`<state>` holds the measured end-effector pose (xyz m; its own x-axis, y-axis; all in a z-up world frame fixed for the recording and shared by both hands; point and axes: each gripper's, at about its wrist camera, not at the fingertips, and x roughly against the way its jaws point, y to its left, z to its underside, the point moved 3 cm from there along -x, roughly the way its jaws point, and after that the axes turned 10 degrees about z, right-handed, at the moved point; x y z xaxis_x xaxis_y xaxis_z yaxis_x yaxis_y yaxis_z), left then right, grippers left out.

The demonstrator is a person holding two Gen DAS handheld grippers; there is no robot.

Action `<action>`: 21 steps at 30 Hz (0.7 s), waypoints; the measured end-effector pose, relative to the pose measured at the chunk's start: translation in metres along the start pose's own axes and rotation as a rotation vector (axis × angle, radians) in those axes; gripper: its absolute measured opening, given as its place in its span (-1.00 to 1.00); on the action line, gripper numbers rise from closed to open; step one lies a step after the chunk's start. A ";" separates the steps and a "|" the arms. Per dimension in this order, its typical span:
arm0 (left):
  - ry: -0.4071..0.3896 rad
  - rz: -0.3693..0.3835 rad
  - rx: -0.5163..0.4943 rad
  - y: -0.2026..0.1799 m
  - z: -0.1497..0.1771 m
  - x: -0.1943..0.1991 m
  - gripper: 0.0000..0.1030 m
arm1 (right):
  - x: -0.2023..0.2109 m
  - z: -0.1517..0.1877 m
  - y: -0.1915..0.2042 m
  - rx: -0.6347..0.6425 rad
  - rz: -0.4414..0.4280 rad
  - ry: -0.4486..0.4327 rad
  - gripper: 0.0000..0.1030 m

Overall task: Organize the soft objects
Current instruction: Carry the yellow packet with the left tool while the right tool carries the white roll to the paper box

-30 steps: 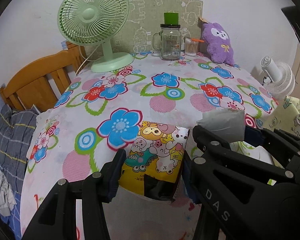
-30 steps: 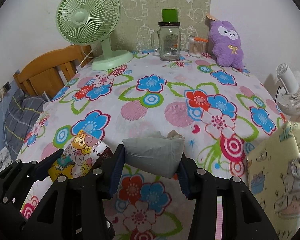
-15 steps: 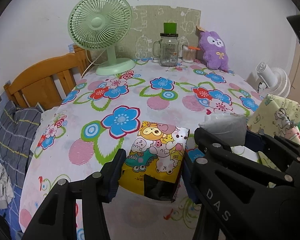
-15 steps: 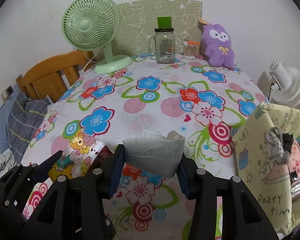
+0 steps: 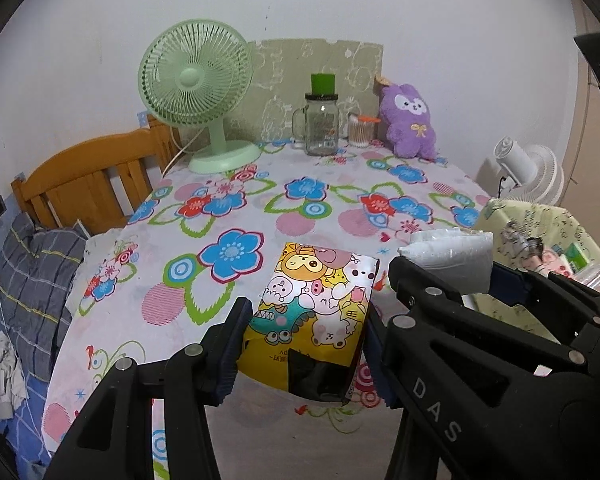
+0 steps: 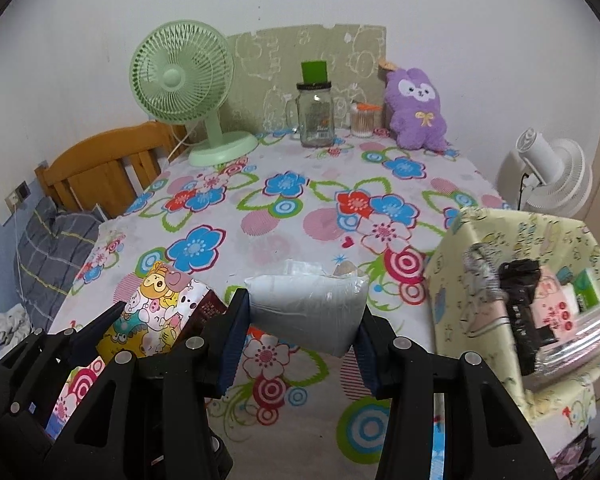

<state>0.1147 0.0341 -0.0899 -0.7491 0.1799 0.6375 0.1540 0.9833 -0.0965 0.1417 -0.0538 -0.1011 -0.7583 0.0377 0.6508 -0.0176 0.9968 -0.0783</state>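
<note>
My left gripper (image 5: 304,344) is shut on a yellow cartoon-print soft pack (image 5: 316,304) and holds it above the near edge of the flowered table (image 5: 236,216). My right gripper (image 6: 300,344) is shut on a grey-white soft pack (image 6: 308,308), also held above the table. Each pack shows in the other view too: the grey pack (image 5: 452,256) to the right, the cartoon pack (image 6: 156,308) to the left. A pale yellow fabric box (image 6: 512,280) with several items inside stands at the right. A purple plush toy (image 6: 416,112) sits at the back.
A green desk fan (image 5: 200,92), a glass jar (image 5: 320,124) and a small cotton-swab cup (image 5: 358,132) stand along the far edge. A wooden bed headboard (image 5: 88,184) and a grey plaid pillow (image 5: 32,272) are left. A white fan (image 6: 556,176) is right.
Both grippers have pulled back and up from the table with their packs still held. The table looks farther away and the yellow fabric box has come into fuller view at the right.
</note>
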 end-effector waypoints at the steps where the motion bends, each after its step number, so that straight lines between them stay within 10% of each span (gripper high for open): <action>1: -0.006 0.002 -0.001 -0.002 -0.001 0.003 0.08 | 0.003 0.000 -0.001 -0.001 0.001 -0.006 -0.01; 21: -0.103 0.019 -0.038 -0.037 -0.012 0.050 0.08 | 0.063 -0.008 -0.033 -0.037 0.018 -0.103 -0.01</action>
<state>0.0795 0.0063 -0.0450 -0.8080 0.2020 0.5535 0.1915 0.9784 -0.0776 0.1002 -0.0839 -0.0516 -0.8210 0.0505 0.5687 0.0198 0.9980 -0.0600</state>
